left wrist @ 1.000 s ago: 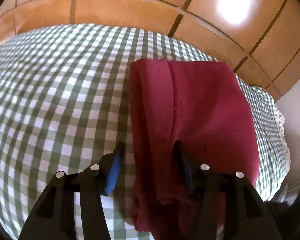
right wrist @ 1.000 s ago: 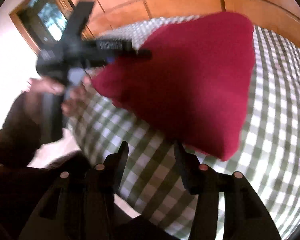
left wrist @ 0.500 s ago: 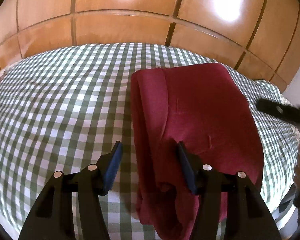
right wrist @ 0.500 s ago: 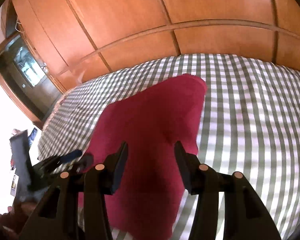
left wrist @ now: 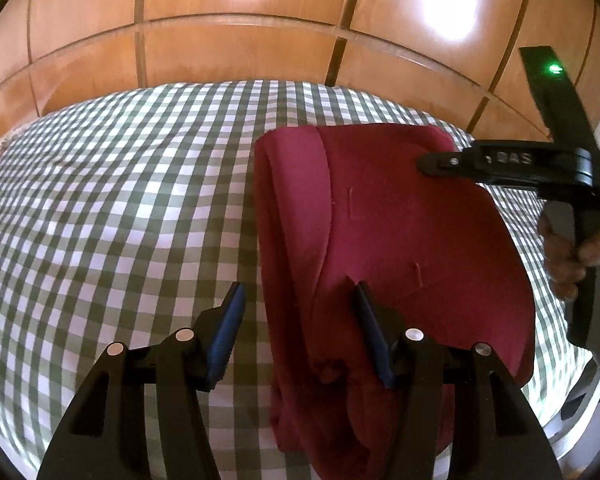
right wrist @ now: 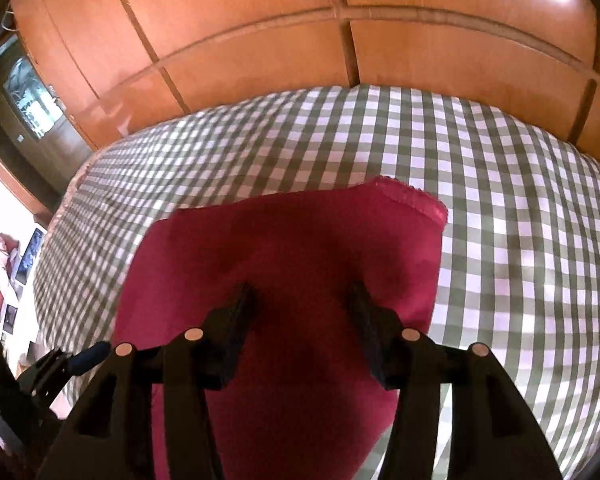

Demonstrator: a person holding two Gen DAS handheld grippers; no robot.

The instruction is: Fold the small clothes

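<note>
Your right gripper (right wrist: 298, 300) has swung across from the bed's edge and now hangs over the red garment (right wrist: 284, 264), jaws opening, nothing between them. Your left gripper (left wrist: 298, 304) has barely shifted: jaws spread, empty, straddling the garment's folded left edge. Red garment lies folded on the green checked bedspread (left wrist: 112, 200), toward its right side. Beyond the bed, wooden wardrobe panels (left wrist: 240, 8).
</note>
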